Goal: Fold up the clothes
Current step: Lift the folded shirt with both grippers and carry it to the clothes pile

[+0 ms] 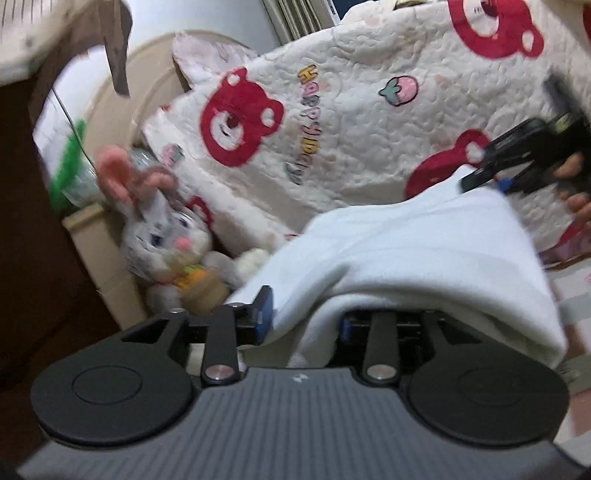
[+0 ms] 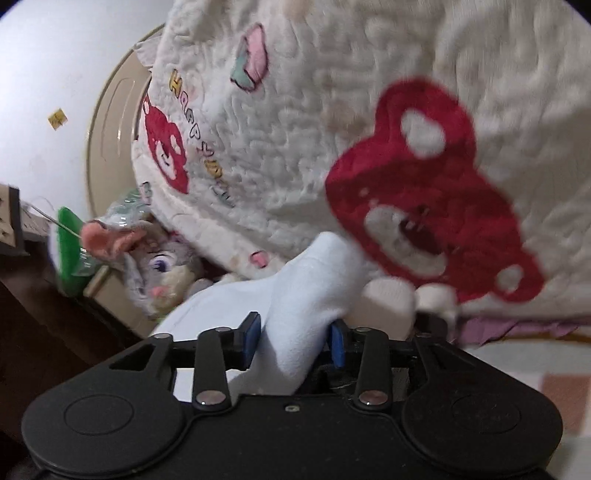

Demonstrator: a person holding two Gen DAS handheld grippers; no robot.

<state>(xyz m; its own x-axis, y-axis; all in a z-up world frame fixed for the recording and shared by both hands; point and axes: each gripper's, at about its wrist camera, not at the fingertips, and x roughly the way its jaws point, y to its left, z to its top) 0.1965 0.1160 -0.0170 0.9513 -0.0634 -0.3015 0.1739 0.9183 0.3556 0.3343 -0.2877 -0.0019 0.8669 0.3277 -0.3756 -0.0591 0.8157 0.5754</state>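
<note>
White fleece garment (image 1: pixel 424 254) held aloft between both tools, above the bear-print quilt (image 1: pixel 369 122) on the bed. Left gripper (image 1: pixel 304 317) and right gripper (image 2: pixel 295 336): jaws clenched on bunched cloth. The fabric looks soft, light and limp; it likely sags between holds, so edges or corners suit gripping best.

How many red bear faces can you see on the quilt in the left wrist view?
3 on the quilt: one mid-left, one at the top right, and one low right, partly behind the white garment. More may be hidden or out of frame.
</note>
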